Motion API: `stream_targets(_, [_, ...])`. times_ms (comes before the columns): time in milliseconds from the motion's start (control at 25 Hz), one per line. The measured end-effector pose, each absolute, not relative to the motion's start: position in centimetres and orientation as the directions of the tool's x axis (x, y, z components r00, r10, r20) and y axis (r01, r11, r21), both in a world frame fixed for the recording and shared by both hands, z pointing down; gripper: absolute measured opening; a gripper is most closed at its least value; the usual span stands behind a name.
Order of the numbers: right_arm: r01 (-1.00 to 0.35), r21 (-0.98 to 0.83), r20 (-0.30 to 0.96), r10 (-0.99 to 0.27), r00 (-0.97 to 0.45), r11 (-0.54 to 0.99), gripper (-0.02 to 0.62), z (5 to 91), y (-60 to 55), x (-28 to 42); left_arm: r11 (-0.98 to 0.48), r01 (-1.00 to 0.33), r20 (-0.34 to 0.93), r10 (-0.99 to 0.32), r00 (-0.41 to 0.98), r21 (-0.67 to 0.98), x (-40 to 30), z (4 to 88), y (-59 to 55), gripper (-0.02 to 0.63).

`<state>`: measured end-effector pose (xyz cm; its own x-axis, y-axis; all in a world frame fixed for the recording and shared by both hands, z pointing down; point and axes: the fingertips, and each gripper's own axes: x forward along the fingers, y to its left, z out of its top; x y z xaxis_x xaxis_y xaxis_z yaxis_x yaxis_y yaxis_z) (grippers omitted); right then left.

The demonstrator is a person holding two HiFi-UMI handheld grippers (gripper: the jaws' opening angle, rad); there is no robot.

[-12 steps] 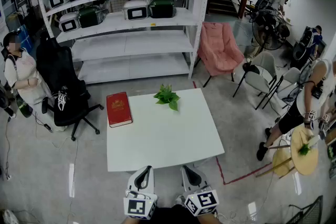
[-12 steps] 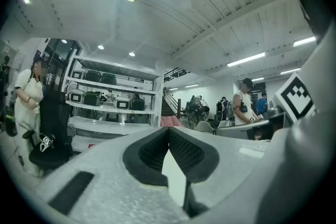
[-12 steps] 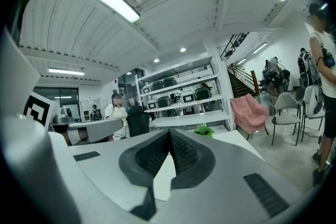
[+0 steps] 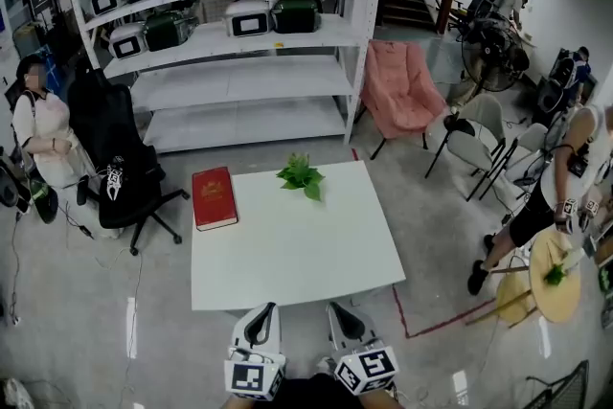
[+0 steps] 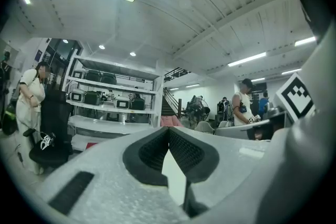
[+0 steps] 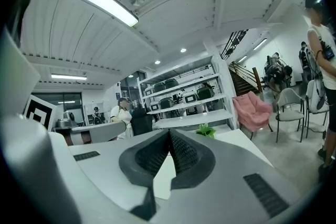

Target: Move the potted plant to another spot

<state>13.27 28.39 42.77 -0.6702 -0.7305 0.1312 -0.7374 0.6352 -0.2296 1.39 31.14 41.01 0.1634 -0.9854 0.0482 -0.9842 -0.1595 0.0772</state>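
The potted plant (image 4: 301, 175), a small clump of green leaves, stands at the far edge of the white table (image 4: 297, 249), near its middle. It shows small in the right gripper view too, as the plant (image 6: 206, 130) beyond the jaws. My left gripper (image 4: 259, 327) and right gripper (image 4: 347, 323) hang side by side below the table's near edge, far from the plant. Both are shut with nothing between the jaws, as the left gripper (image 5: 169, 136) and right gripper (image 6: 170, 139) views show.
A red book (image 4: 214, 197) lies on the table's far left corner. Behind stand a white shelf rack (image 4: 230, 34) with appliances, a black office chair (image 4: 120, 163) and a pink chair (image 4: 407, 91). A seated person (image 4: 38, 134) is at left, another person (image 4: 565, 196) at right beside a round table (image 4: 556, 273).
The head view has shifted slightly, so table and plant sit a few pixels left and up. Both grippers stay put.
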Motion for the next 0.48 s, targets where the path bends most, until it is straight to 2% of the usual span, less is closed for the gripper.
stream_targets(480, [-0.678, -0.222, 0.138, -0.666, -0.733, 0.7, 0.011, 44.0, 28.0, 18.0, -0.073, -0.994, 0.048, -0.996, 0.077, 0.078, 6.6, 41.8, 31.6, 0.017])
